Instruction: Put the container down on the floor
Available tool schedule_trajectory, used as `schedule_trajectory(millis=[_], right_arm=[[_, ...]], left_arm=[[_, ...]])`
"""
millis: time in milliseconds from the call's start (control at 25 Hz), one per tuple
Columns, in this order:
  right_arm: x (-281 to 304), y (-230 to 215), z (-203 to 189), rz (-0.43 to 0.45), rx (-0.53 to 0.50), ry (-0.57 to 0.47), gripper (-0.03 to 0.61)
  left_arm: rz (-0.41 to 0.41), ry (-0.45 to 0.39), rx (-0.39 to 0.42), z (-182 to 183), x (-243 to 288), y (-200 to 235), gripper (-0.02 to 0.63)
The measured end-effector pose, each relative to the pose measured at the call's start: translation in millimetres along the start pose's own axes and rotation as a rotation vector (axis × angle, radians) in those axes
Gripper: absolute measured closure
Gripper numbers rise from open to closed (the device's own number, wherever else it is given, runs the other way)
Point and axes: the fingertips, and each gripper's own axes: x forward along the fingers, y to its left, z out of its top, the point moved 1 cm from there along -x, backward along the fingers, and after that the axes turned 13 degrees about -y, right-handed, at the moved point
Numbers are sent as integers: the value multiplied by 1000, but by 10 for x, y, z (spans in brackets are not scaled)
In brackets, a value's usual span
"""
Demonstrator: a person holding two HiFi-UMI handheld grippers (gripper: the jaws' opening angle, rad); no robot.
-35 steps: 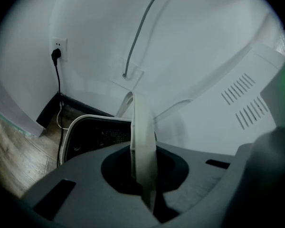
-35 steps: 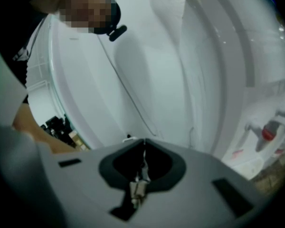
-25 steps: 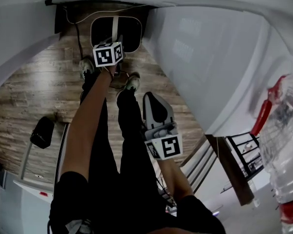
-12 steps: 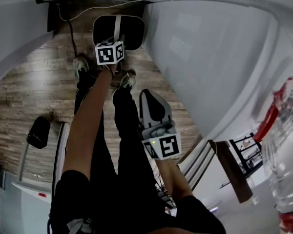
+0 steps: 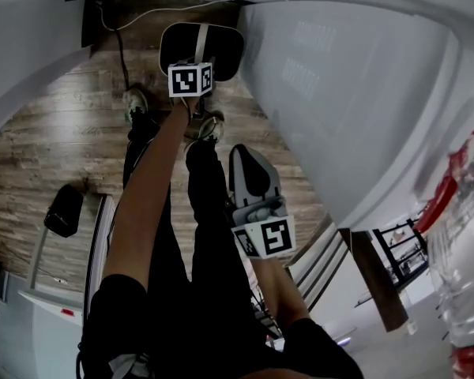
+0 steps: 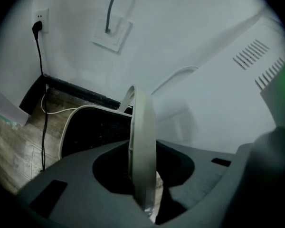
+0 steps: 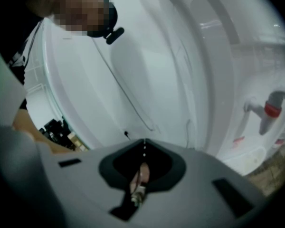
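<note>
The container [image 5: 221, 52] is a black tub with a white rim, and it rests on the wooden floor [image 5: 55, 133] by the wall. Its white handle [image 5: 199, 41] stands upright. My left gripper [image 5: 193, 68] reaches down over it at arm's length. In the left gripper view the handle [image 6: 143, 141] rises through the gap of the left gripper [image 6: 146, 167], whose jaws are opening; a dark gap shows beside the handle. The tub [image 6: 92, 127] lies just beyond. My right gripper [image 5: 250, 168] hangs by the person's leg, jaws together and empty, as the right gripper [image 7: 142, 148] also shows.
A large white appliance [image 5: 340, 93] stands right beside the container. A black cable [image 6: 42, 108] runs from a wall socket [image 6: 38, 25] down to the floor. The person's shoes [image 5: 136, 101] stand close to the tub. A water bottle [image 5: 466, 235] is at the right.
The left gripper's marker cube has shifted slightly right and turned above the container. The container stays on the floor. The right gripper has hardly moved.
</note>
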Motion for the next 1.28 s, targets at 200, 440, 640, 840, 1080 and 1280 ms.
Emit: schedule_trajectory(millis=[200,440,640,840,1080,1280], right_arm=[[0,32,-32,3,0,9,545],[-25,72,-25,8,0,6,545],[-51,79,-22,9,-1,11,545],[-102,85,-92,0,4,63,545],[-86,162,1,12,1,11,545],[-103,247,105,21,-1,-11,545]], left_arm=[[-36,13,2,-42,-7,-164,433],[-14,23,-12,-128,-87,-255,423],[13,21,-18,-144,-139,-168,420],[8,19,-27,-151,-224,-155,417],[-5,8,-55,-171,-368,-182,417],[-15,-9,-64,-125,-567,-238,417]])
